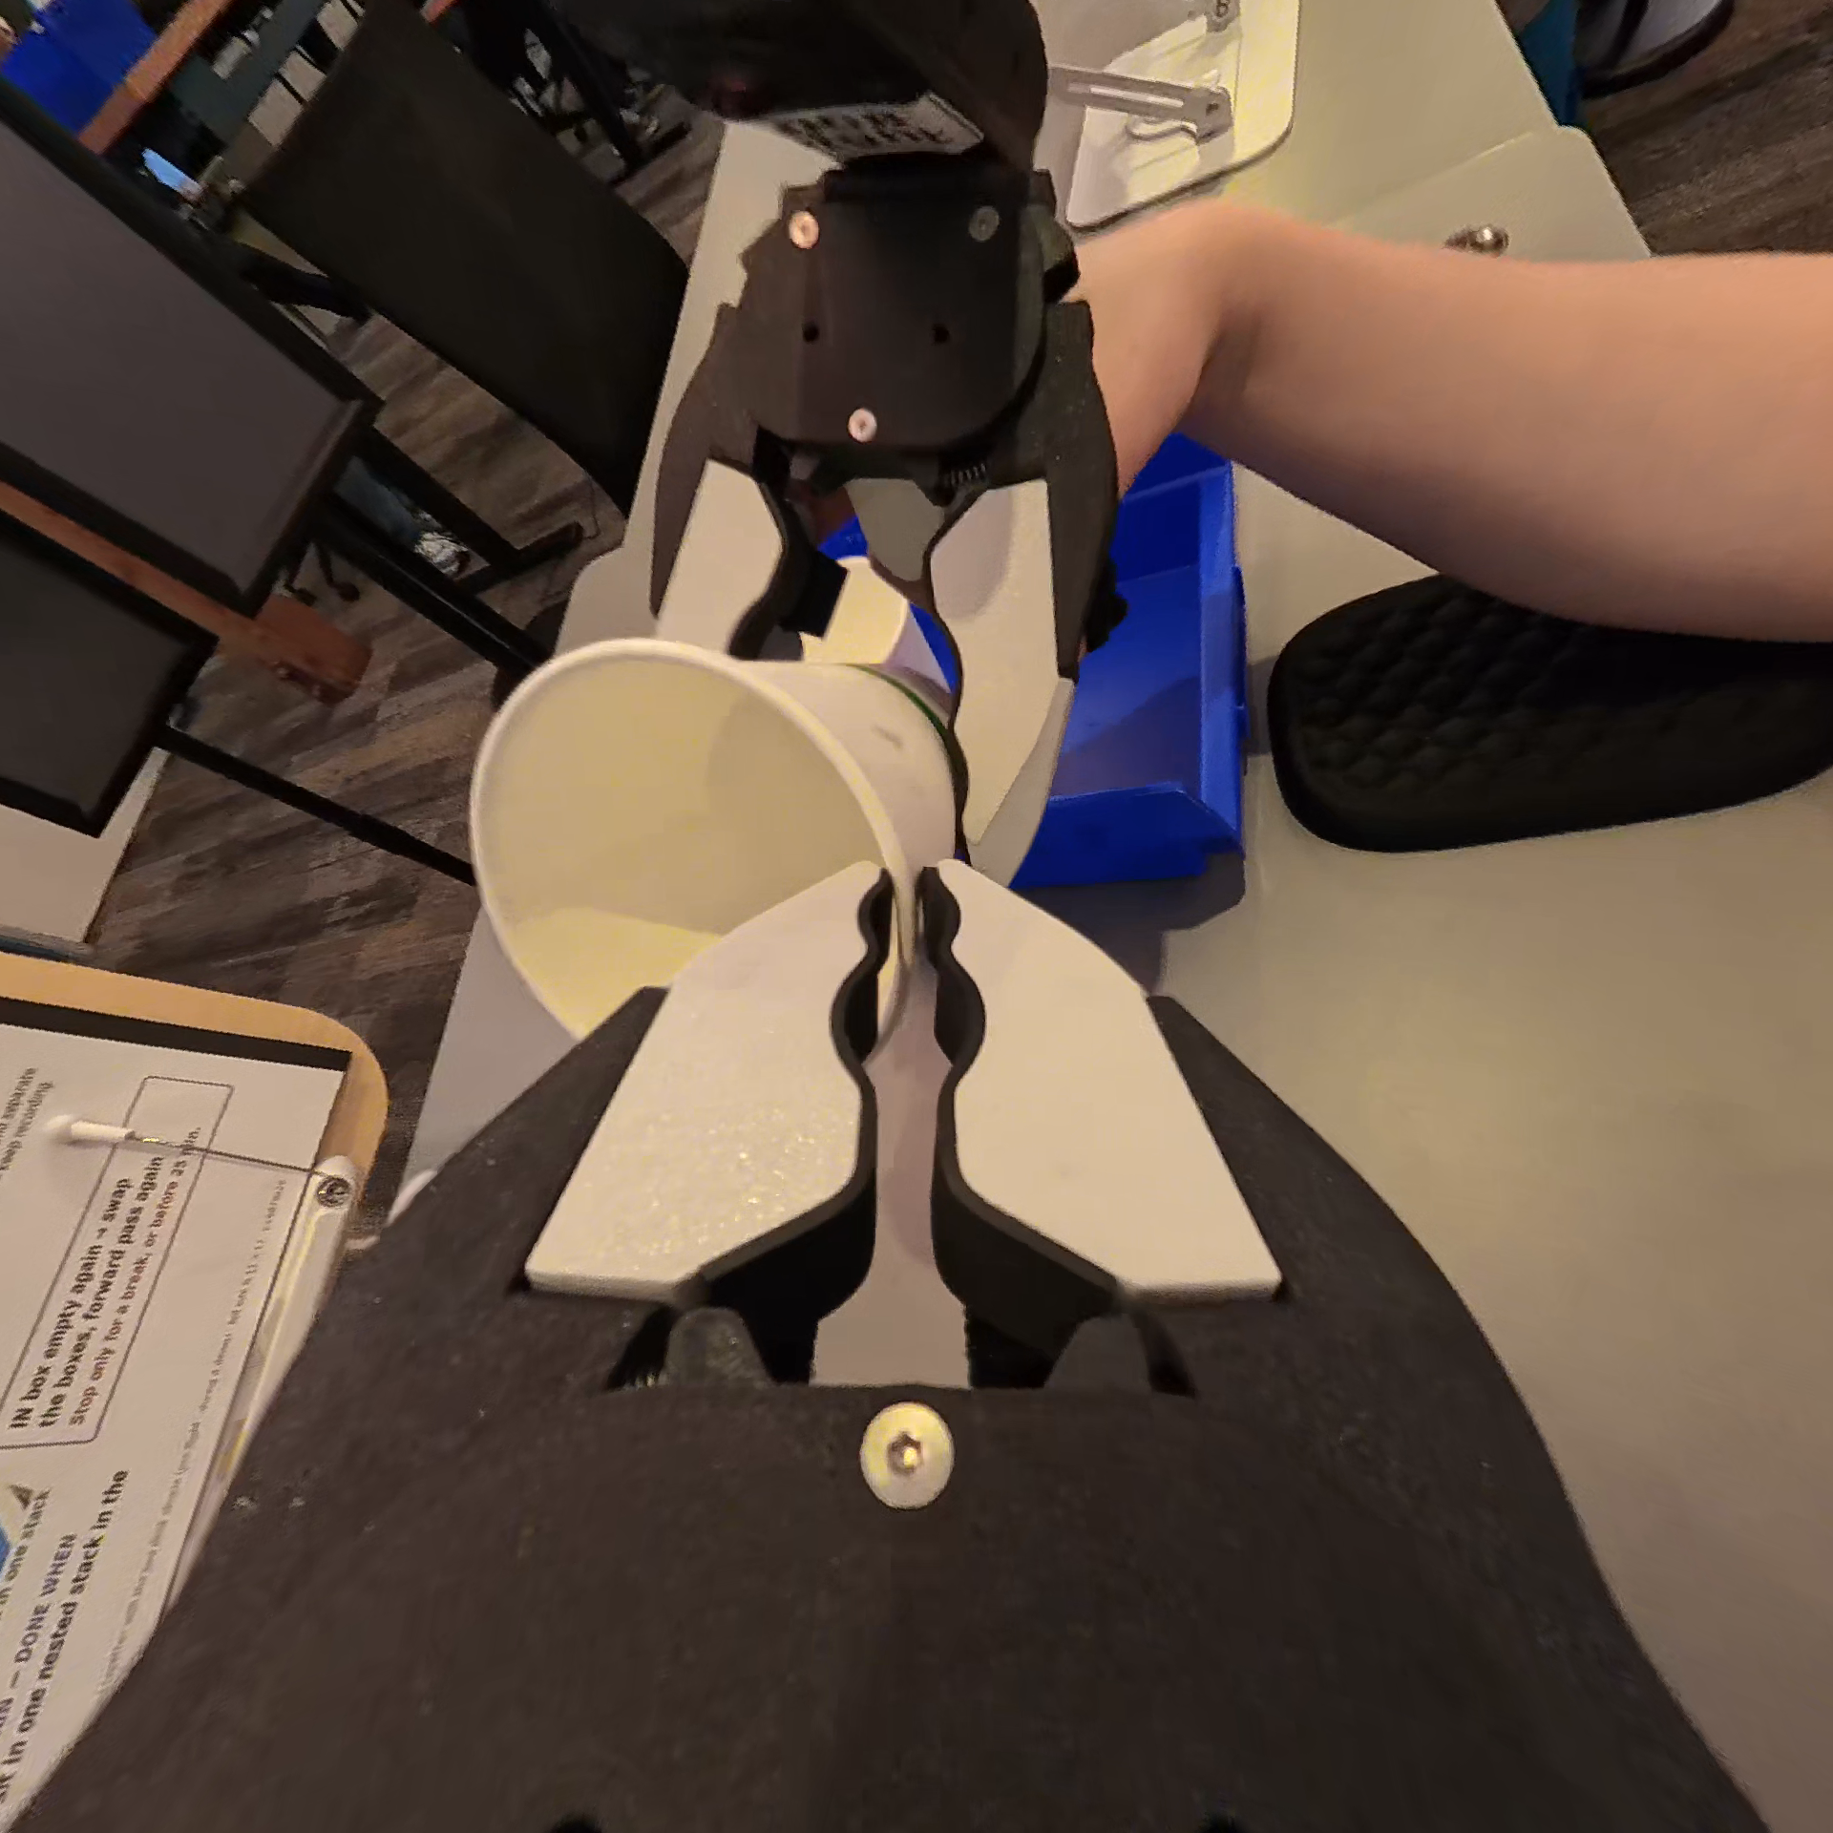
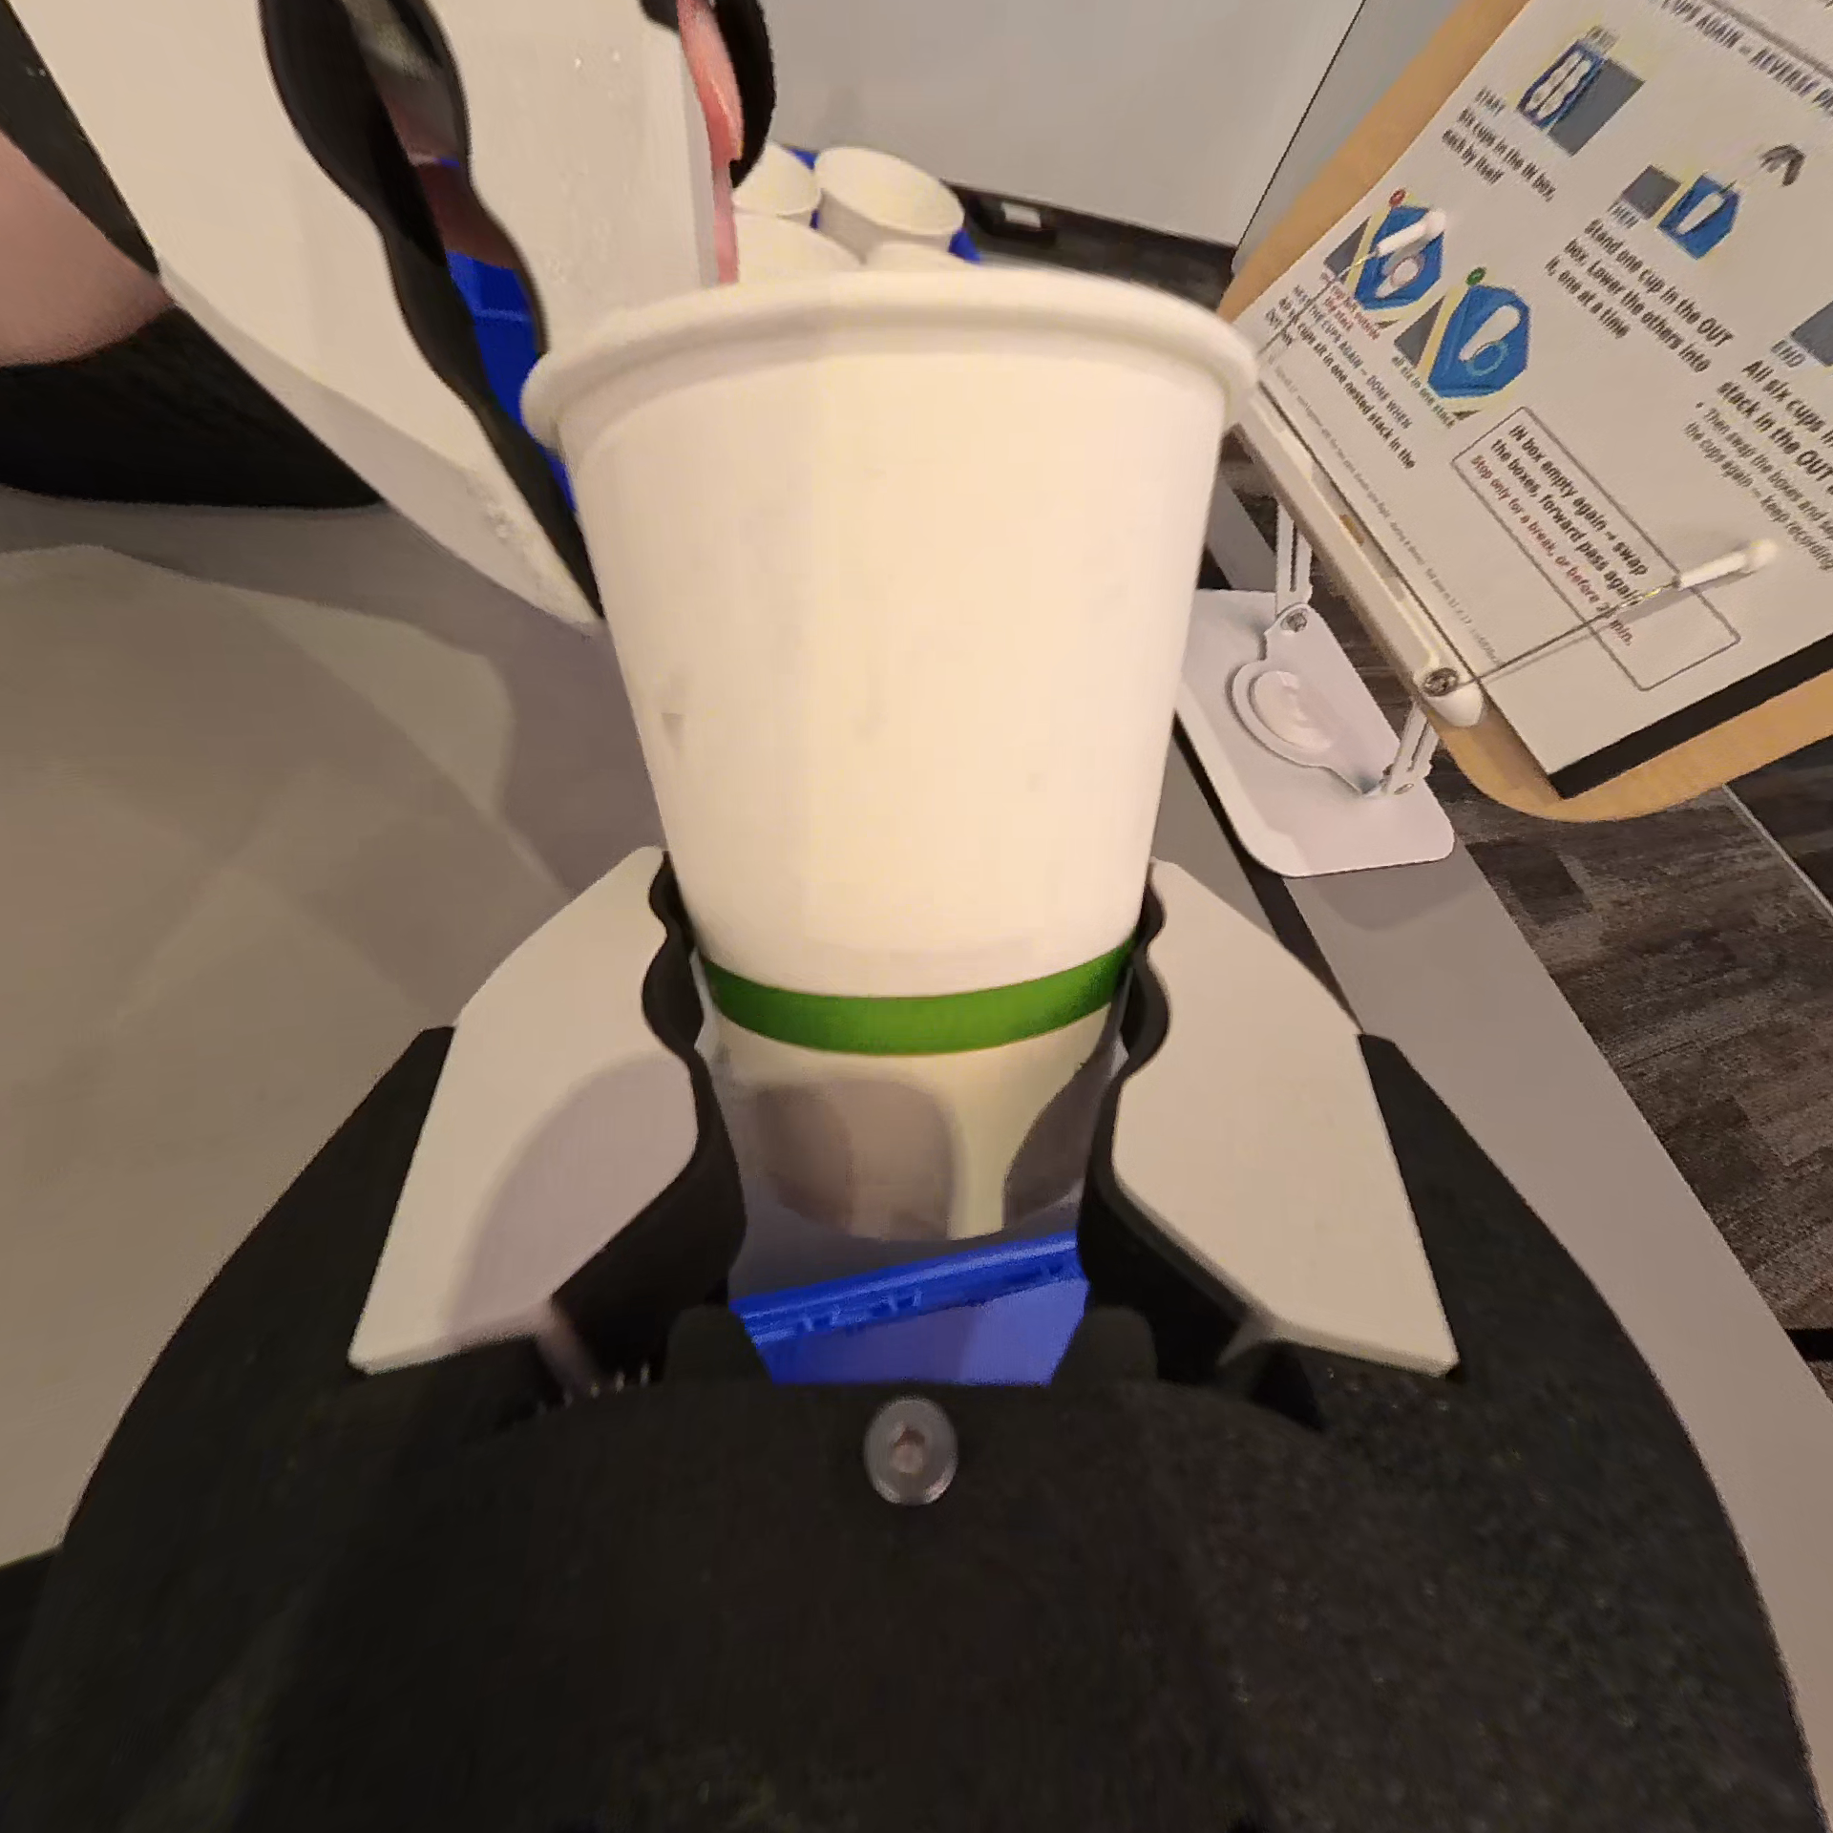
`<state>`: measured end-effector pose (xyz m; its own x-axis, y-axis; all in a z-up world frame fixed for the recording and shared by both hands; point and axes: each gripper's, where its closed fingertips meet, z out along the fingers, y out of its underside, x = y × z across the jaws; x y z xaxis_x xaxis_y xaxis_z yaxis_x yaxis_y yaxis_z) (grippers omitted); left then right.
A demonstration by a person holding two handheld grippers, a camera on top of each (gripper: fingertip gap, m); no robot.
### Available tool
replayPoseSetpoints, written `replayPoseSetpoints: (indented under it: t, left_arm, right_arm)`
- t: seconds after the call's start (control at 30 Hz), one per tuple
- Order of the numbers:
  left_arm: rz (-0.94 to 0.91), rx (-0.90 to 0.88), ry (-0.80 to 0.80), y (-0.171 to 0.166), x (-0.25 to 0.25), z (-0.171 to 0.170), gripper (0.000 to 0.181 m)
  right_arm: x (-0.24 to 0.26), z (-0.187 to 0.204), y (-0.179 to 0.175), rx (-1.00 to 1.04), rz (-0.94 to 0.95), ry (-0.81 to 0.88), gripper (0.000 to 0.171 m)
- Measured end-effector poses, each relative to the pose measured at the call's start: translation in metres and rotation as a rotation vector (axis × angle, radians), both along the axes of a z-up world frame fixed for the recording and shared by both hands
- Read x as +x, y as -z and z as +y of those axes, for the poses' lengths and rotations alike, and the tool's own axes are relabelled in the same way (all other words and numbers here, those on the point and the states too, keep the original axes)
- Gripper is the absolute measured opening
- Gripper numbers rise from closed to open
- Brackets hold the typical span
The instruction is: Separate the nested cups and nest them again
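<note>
The white paper cup (image 2: 893, 615) was in the air above the grey surface (image 1: 1488, 1190), held by both grippers at once. The right gripper (image 2: 908, 1002) had its fingers closed around the lower part of the cup, at the green band (image 2: 913, 1012) near the base. The left gripper (image 1: 908, 898) had its fingers pinched together on the thin rim (image 1: 898, 863), one finger inside the cup and one outside.

Such a cup is probably very light, and its wall is thin and soft, so a hard squeeze in the middle could dent it. The base and the rolled rim seem the stiffest places, and these were where it was held. The paper looked smooth and may slip a little. Behind it, more white cups (image 2: 873, 213) stood in a blue bin (image 2: 486, 298), and another blue bin (image 1: 1141, 744) lay on the surface.
</note>
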<state>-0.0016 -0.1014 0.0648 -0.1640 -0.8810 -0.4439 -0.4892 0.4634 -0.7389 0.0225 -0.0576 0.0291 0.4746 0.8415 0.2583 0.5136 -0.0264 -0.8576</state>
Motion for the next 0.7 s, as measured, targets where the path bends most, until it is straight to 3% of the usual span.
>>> replayPoseSetpoints:
  t: [0.3,0.5,0.53,0.6,0.7]
  left_arm:
    - [0.187,0.099,0.022,0.032,-0.006,-0.007,0.003]
    - [0.235,0.143,0.031,0.041,-0.008,-0.009,0.004]
    - [0.223,0.148,0.022,0.040,-0.008,-0.008,0.010]
    - [0.211,0.155,-0.014,0.038,-0.010,-0.003,0.041]
    - [0.152,0.166,-0.084,0.025,-0.019,0.005,0.056]
  right_arm:
    - [-0.009,-0.009,0.008,-0.015,-0.138,0.011,0.090]
    - [-0.015,-0.013,0.019,-0.048,-0.178,-0.035,0.082]
    - [-0.015,-0.013,0.020,-0.066,-0.171,-0.038,0.082]
    - [-0.013,-0.011,0.020,-0.062,-0.162,-0.037,0.081]
    - [0.013,-0.005,0.011,-0.034,-0.127,0.031,0.081]
